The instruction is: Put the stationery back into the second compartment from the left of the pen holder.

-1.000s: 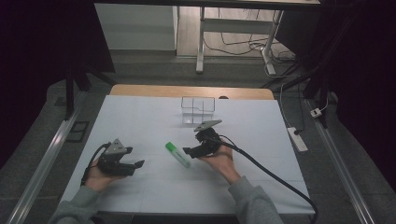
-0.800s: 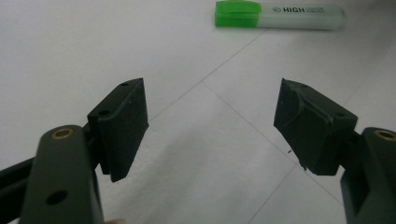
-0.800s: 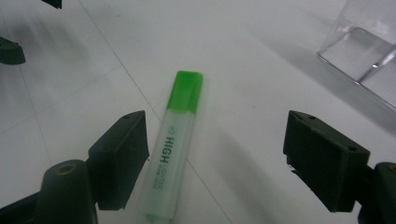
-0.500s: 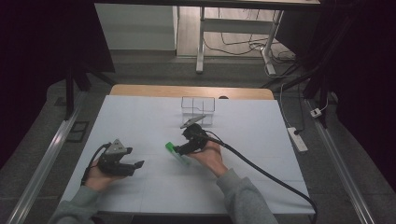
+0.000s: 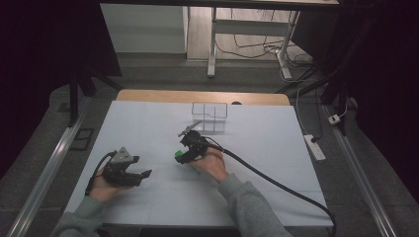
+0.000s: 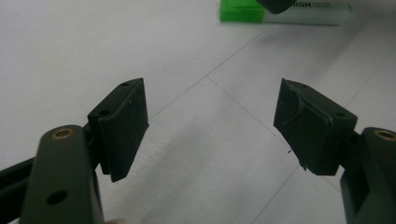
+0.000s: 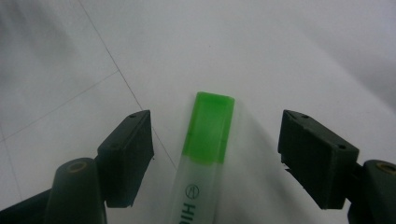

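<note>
A highlighter with a green cap and a clear body lies flat on the white table. My right gripper hovers over it with one jaw on each side of the cap. Its jaws have just been closing, and the pads stand apart from the pen. In the high view the right gripper covers most of the highlighter, leaving the green end visible. My left gripper rests at the front left, open and with nothing in it. From the left gripper view, the highlighter lies far ahead.
A clear plastic box stands at the back middle of the table. The right gripper's black cable trails to the front right corner. A power strip lies on the floor beyond the right edge.
My right gripper has moved left across the table and come down over the highlighter, which now lies between its jaws. The left hand has stayed in place.
</note>
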`<act>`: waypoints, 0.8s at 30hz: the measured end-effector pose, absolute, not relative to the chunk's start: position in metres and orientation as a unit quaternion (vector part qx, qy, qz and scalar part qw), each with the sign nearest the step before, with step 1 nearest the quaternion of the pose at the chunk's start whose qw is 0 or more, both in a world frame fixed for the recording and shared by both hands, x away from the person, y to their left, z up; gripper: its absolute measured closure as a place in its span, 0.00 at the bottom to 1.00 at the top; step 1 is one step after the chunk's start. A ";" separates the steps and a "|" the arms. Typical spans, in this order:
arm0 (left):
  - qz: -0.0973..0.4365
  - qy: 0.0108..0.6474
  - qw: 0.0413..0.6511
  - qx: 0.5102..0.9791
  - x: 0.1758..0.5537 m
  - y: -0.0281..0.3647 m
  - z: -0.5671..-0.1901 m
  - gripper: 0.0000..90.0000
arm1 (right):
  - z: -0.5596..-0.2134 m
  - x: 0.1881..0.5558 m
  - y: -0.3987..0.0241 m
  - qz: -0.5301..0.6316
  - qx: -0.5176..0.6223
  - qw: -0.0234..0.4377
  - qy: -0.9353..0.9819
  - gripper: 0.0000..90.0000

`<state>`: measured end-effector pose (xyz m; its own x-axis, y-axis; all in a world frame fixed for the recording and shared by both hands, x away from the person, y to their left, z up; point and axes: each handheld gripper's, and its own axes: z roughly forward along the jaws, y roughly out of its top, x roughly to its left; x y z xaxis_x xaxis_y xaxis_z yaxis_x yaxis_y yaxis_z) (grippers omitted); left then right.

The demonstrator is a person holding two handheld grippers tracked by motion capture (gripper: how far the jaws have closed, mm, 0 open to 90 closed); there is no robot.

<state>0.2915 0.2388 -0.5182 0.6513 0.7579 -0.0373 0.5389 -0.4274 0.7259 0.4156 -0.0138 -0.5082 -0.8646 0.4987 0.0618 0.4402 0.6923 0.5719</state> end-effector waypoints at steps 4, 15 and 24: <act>0.149 0.390 0.367 0.831 0.292 0.240 -0.519 0.29 | -0.513 0.417 -0.006 0.286 0.252 0.050 0.923 0.31; 0.150 0.390 0.365 0.832 0.292 0.242 -0.520 0.29 | -0.521 0.418 0.003 0.272 0.250 0.068 0.927 0.50; 0.151 0.390 0.363 0.833 0.292 0.242 -0.520 0.29 | -0.520 0.409 0.007 0.266 0.248 0.089 0.927 0.73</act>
<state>0.2920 0.2418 -0.5203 0.6511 0.7583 -0.0322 0.5392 -0.4323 0.7228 0.4094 0.0072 -0.5199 -0.8612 0.5072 -0.0323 0.4130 0.7354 0.5372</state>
